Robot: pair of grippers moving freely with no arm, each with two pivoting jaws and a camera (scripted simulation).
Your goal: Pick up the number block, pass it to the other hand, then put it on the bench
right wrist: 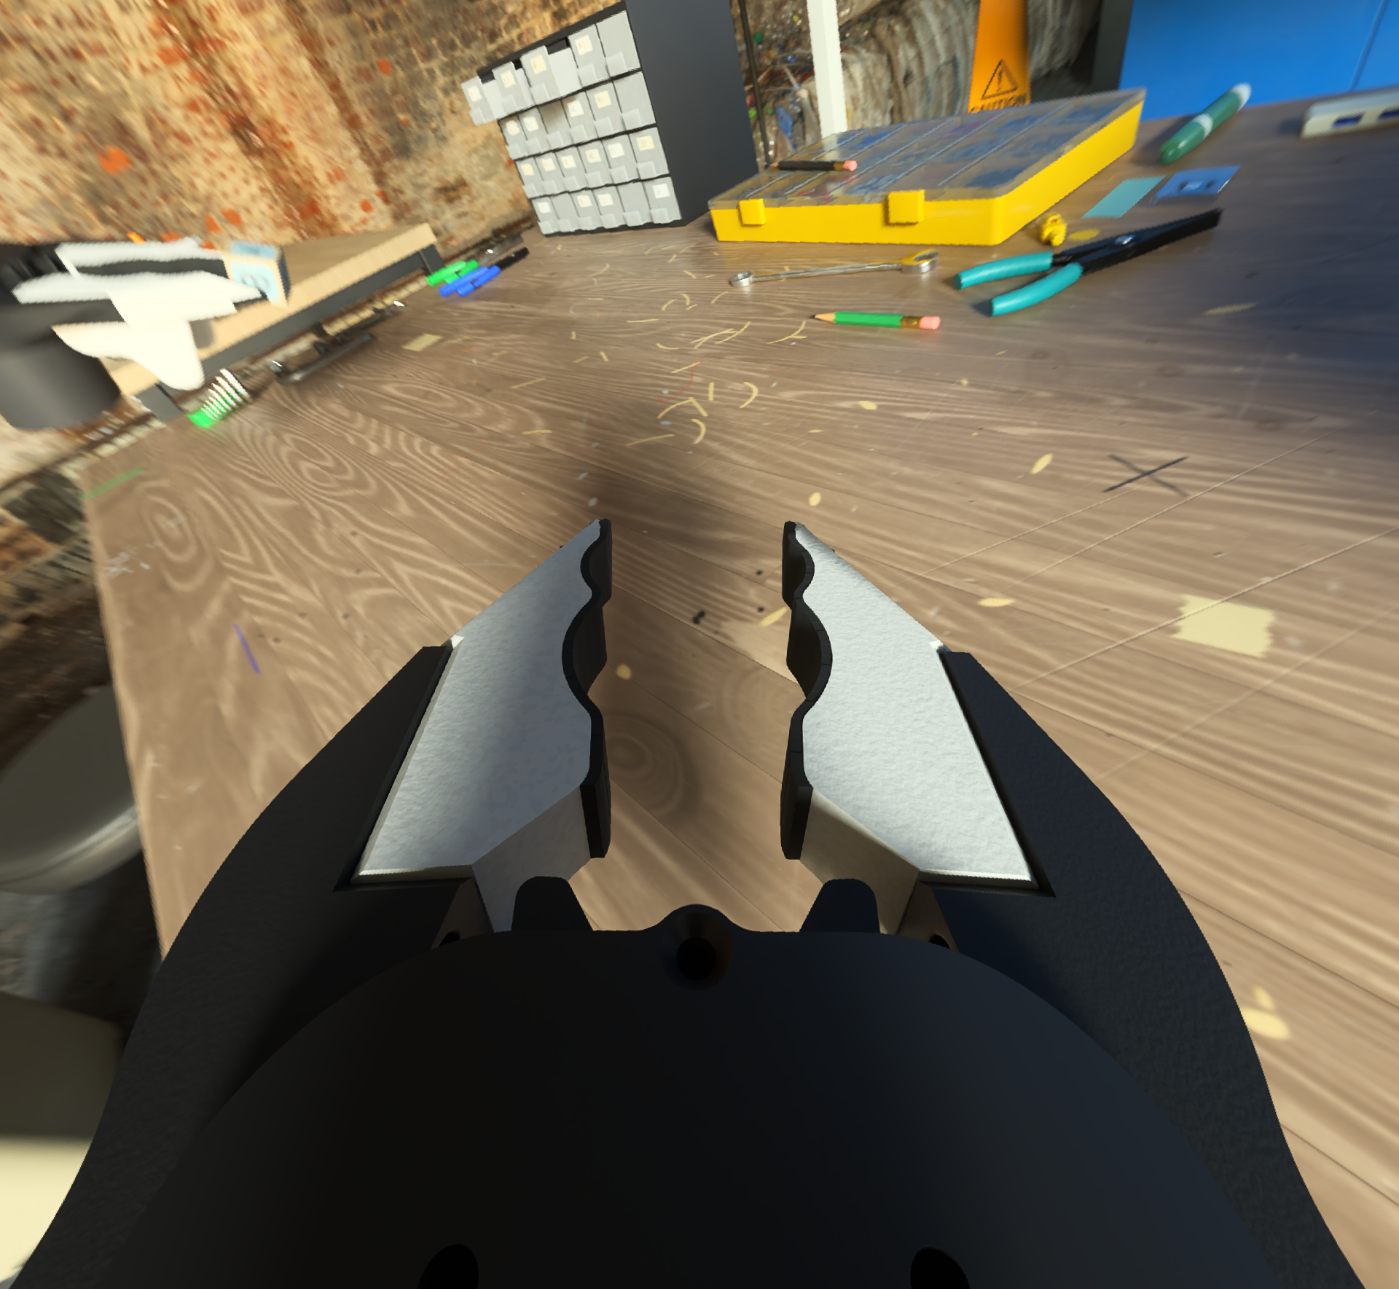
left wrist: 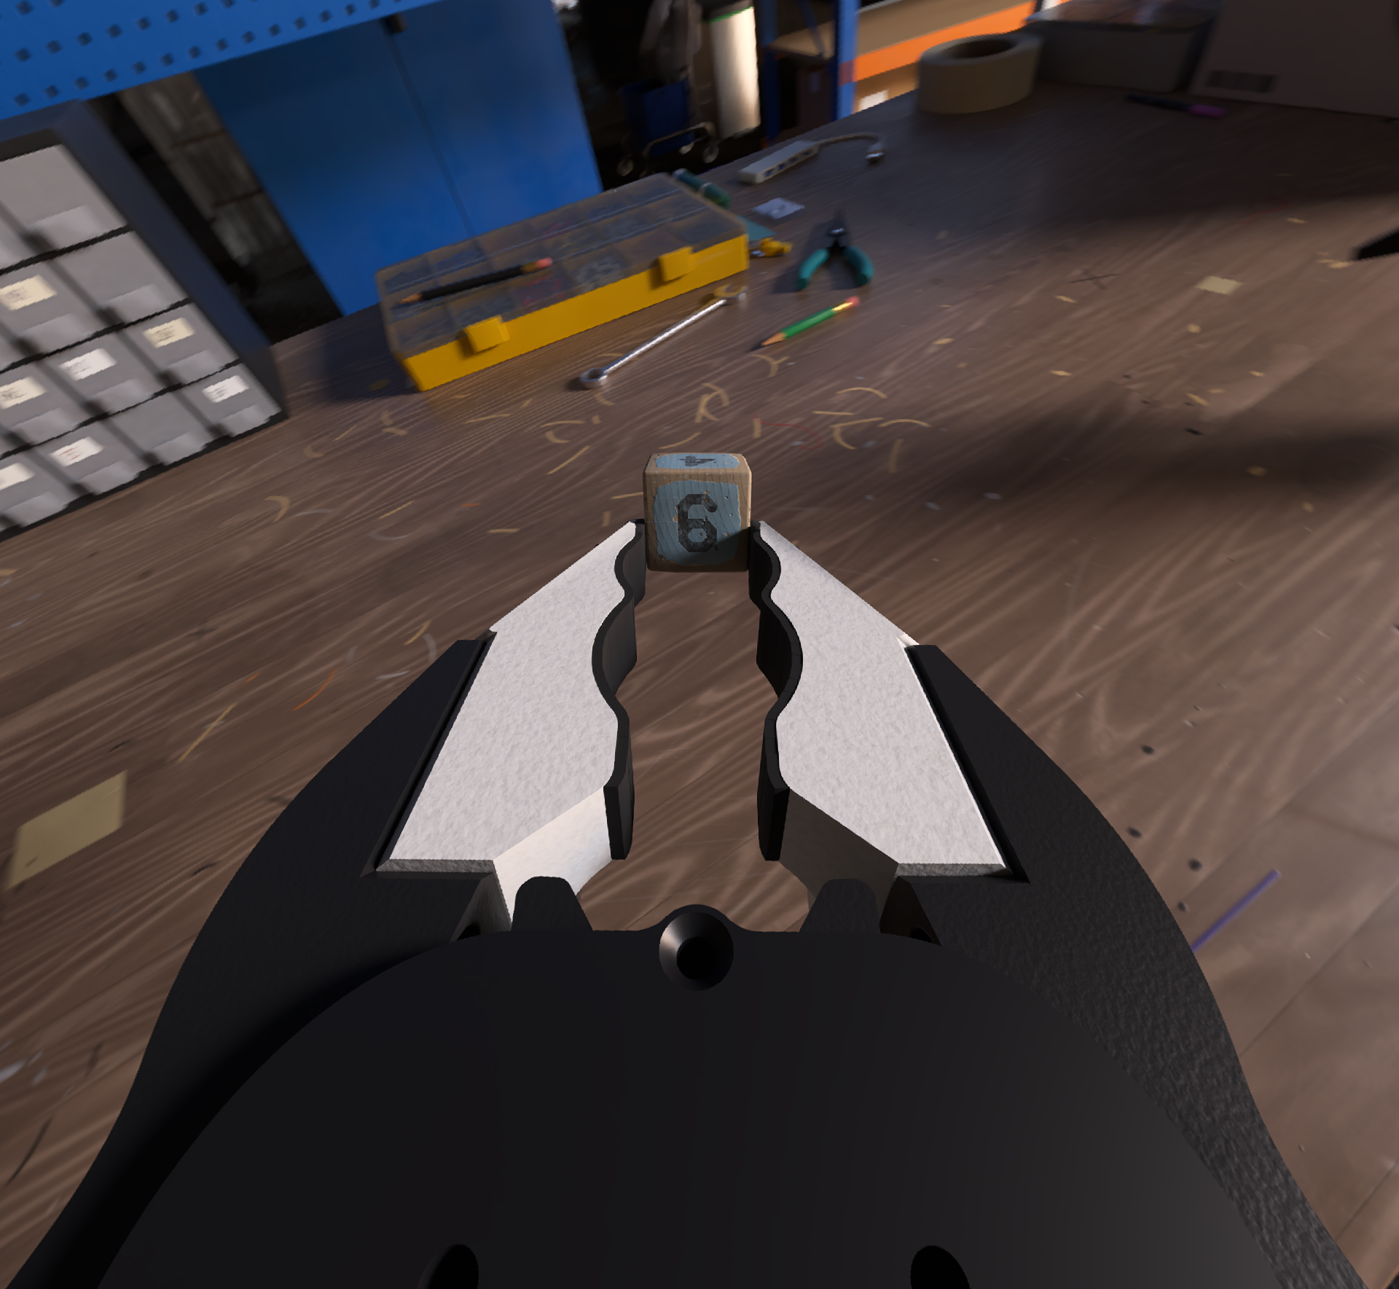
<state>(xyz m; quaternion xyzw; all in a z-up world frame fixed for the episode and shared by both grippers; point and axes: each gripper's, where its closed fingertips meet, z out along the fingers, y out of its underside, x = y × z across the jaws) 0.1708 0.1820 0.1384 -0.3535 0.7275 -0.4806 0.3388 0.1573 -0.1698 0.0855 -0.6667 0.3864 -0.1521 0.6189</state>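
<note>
Gripping number block (left wrist: 697, 512), left tongs (left wrist: 697, 547) above bench (left wrist: 1060, 571).

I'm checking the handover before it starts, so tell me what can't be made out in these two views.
- Number block: left wrist view shows only two faces; the left gripper fingers cover its sides.
- Same block in the right wrist view: blurred at the left edge, partly behind those fingers.
- Drawer cabinet: cut off by the left edge.
- Yellow organiser case: contents too small and hazy under its lid.
- Right gripper: open, empty.
</note>
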